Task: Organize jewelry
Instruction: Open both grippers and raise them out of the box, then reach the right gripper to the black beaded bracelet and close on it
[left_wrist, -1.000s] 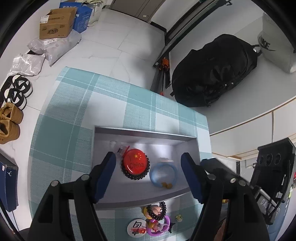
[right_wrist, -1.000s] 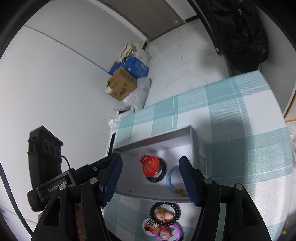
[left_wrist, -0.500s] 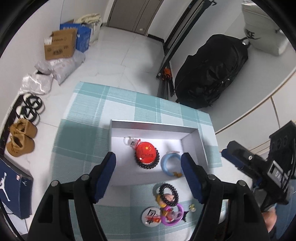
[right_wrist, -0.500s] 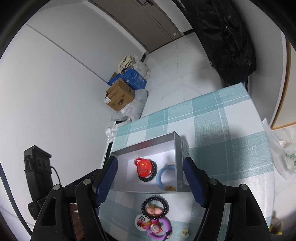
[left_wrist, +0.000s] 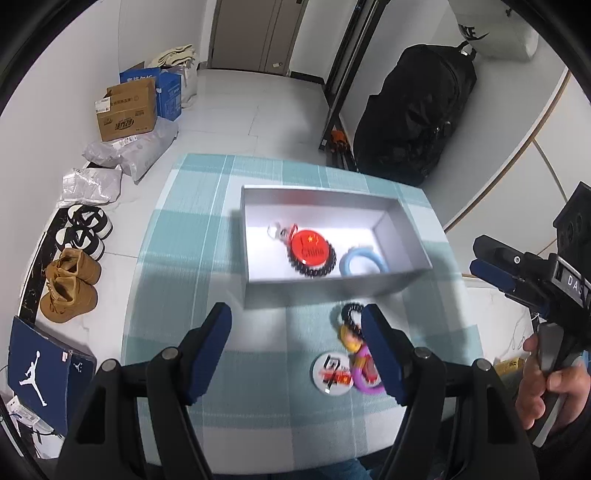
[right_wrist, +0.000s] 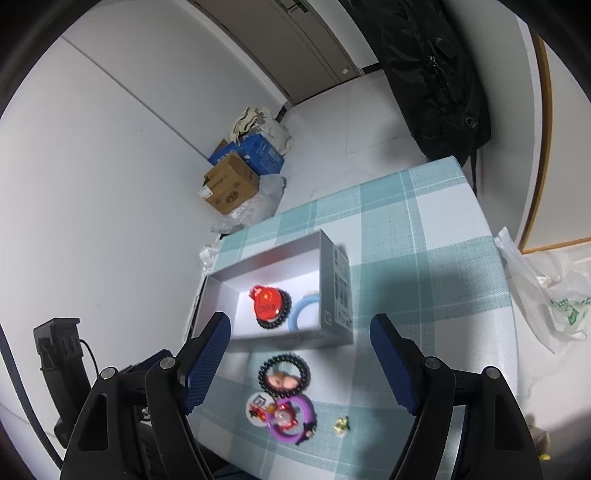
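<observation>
A grey open box sits on the teal checked cloth. Inside lie a red "China" badge ringed by a black bead bracelet, and a light blue ring. In front of the box lie a black bead bracelet, a white badge, a purple ring and a small yellow charm. My left gripper is open and empty, held above the cloth before the box. My right gripper is open and empty, above the loose pieces.
The table ends close behind the box. On the floor at left are shoes, cardboard boxes and plastic bags. A black backpack leans at the back right. A plastic bag lies right of the table.
Both grippers have pulled back and risen away from the box, still open. The box and the loose pieces now show farther off and in full.
</observation>
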